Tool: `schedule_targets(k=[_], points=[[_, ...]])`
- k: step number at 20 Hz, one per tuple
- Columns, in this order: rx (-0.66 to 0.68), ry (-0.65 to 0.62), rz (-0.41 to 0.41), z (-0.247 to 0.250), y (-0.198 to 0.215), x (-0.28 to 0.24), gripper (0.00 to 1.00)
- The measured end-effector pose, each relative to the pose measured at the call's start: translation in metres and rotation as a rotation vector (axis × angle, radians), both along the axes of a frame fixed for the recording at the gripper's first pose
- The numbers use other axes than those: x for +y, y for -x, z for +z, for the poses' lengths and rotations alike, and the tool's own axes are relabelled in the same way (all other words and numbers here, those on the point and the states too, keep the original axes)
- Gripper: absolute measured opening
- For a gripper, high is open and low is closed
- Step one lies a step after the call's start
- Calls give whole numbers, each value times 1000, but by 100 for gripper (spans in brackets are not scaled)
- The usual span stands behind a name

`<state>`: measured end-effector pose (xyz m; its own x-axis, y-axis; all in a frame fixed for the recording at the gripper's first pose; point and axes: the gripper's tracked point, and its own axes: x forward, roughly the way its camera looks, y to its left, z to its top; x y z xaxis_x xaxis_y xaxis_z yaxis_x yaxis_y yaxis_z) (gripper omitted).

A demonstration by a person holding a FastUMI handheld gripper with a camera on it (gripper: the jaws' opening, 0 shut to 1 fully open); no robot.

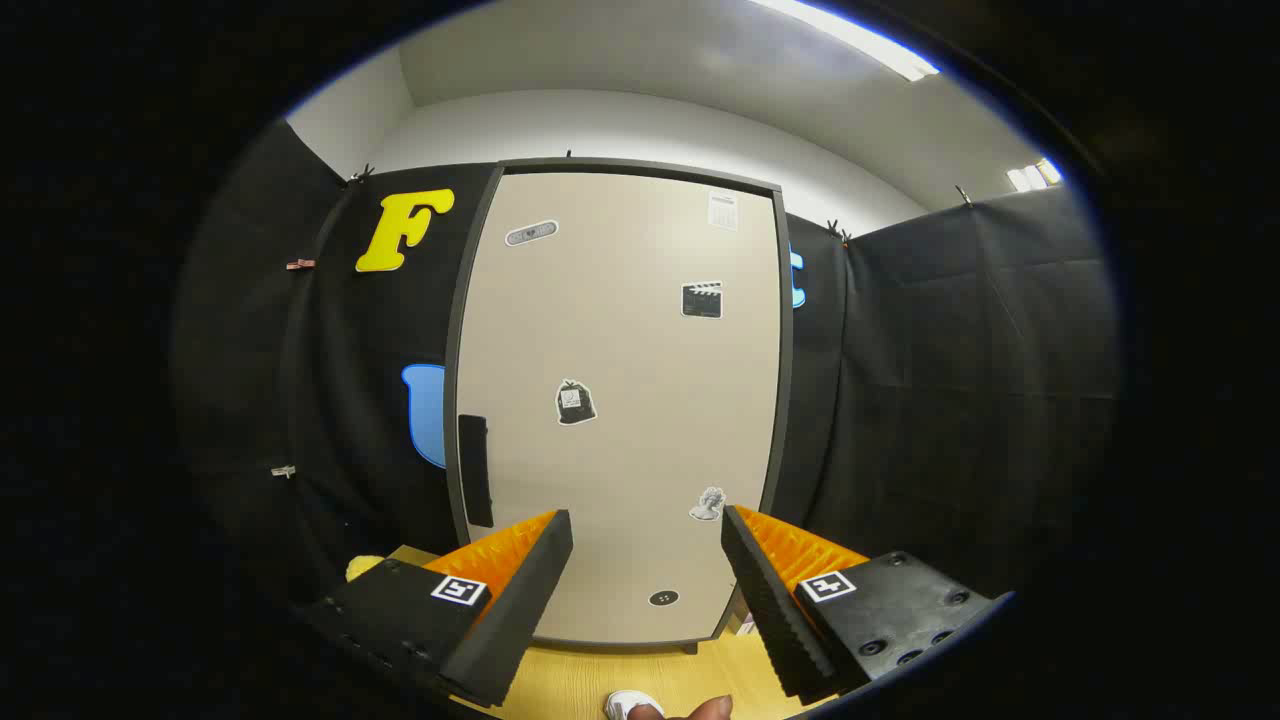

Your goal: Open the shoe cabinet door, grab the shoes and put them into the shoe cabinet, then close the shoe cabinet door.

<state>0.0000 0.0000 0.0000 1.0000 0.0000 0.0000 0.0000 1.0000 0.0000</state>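
The shoe cabinet point(620, 400) stands straight ahead, a tall beige door in a dark frame, shut. A dark vertical handle point(474, 470) sits on the door's left edge, just above my left finger. Several small stickers dot the door. My gripper point(647, 528) is open, with its fingers spread wide and nothing between them, held in front of the lower part of the door. On the floor below the fingers the white toe of a shoe point(630, 705) peeks in, with a person's fingertip point(712, 708) beside it.
The cabinet stands on a light wooden floor point(590, 680). Black cloth walls point(950, 400) close in on both sides and behind. A small yellow object point(362, 567) lies on the floor behind my left finger.
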Motion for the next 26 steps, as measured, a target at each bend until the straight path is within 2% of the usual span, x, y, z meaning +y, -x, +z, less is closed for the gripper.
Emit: schedule_targets(k=[18, 26], points=[[13, -16, 32, -4, 1, 21, 97], [6, -71, 96, 1, -26, 84, 97]])
